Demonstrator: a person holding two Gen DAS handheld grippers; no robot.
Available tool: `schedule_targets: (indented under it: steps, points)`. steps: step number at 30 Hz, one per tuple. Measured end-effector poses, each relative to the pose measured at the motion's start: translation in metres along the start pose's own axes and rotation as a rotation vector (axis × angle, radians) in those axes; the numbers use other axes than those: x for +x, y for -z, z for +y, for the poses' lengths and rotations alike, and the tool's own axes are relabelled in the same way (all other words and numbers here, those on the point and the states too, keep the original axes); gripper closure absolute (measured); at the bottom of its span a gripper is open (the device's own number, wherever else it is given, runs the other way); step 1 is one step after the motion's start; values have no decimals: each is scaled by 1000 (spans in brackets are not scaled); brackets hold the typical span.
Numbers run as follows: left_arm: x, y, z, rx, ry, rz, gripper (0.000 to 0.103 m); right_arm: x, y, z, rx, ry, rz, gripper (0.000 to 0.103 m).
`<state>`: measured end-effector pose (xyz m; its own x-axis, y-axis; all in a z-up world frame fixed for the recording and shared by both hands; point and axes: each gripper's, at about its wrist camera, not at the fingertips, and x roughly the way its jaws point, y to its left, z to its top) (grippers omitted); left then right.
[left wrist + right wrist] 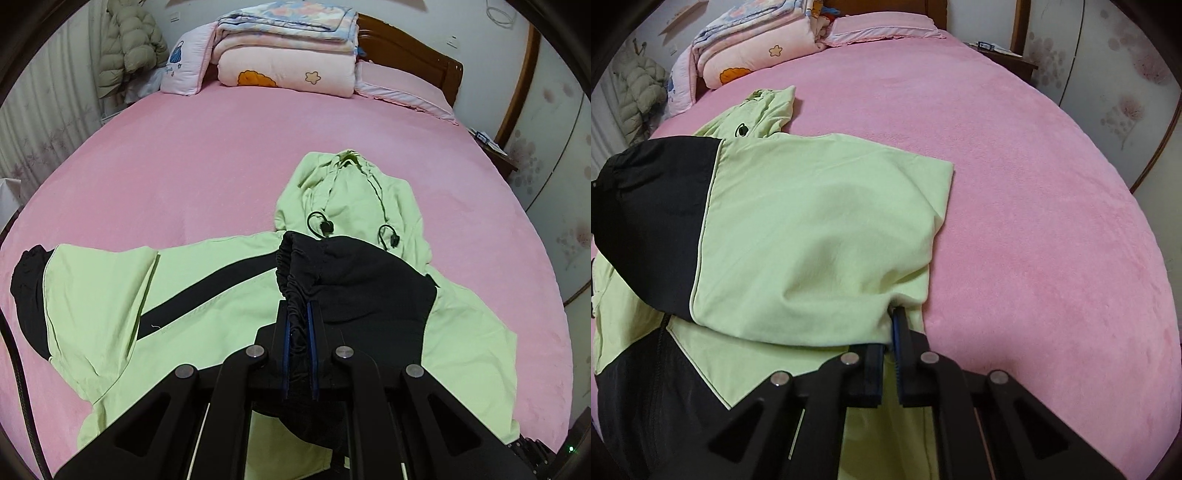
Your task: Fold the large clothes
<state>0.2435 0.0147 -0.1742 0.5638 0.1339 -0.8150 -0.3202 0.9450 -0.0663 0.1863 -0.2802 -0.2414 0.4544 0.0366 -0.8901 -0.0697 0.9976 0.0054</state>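
**Green-and-black hooded jacket on pink bed, both tongs engaged**

1. Left tongs (298, 314): nearly closed, blue-lined fingers pinching the gathered elastic black cuff (295, 273) of a sleeve that lies folded across the jacket body.

2. Right tongs (892, 325): narrowly parted, fingers pushed in at the edge of a light green fold; fabric sits between them, though the tips are partly hidden under the cloth.

3. Jacket (207, 302): light green with black panels and a diagonal black stripe, spread on the bed near its front edge. In the right wrist view the folded-over sleeve (820, 229) lies on the body, green at the shoulder end, black toward the cuff.

4. Hood (351, 188): green, crumpled, lying beyond the sleeve, with two looped black drawcords (319, 223).

5. Bed (203, 158): pink sheet.

6. Folded quilts (291, 48): stacked at the head of the bed, against the wooden headboard (410, 51), pillow (188, 61) beside.

7. Puffer coat (129, 40): pale, hanging at far left.
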Motion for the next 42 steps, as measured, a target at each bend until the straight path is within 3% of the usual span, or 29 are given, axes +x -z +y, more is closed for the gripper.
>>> schedule_targets:
  steps: [8, 17, 21, 24, 25, 26, 28, 32, 35, 42]
  points:
    - [7, -9, -10, 71, 2, -15, 97, -2, -4, -4, 20, 135, -39, 99]
    - [57, 21, 15, 72, -102, 137, 96, 16, 2, 13, -91, 182, 29, 98]
    - [86, 35, 26, 84, -109, 173, 92, 14, 0, 17, -122, 168, 42, 90]
    - [97, 37, 34, 57, -102, 208, 80, 8, 2, 14, -123, 142, 51, 78]
    - [97, 36, 37, 40, -86, 220, 69, 5, 3, 11, -114, 122, 59, 76]
    - [96, 35, 38, 27, -68, 234, 50, 1, 2, 6, -93, 87, 76, 74]
    - [90, 31, 42, 3, -31, 246, 33, -7, 1, -4, -42, 13, 99, 74]
    - [80, 21, 45, 0, 7, 227, 33, -34, -5, -21, 10, -87, 92, 73]
    - [84, 13, 45, -3, 16, 222, 33, -41, -23, -34, 48, -113, 66, 64]
    - [128, 8, 32, 5, 42, 285, 35, 18, -96, -56, 121, -153, 24, 63]
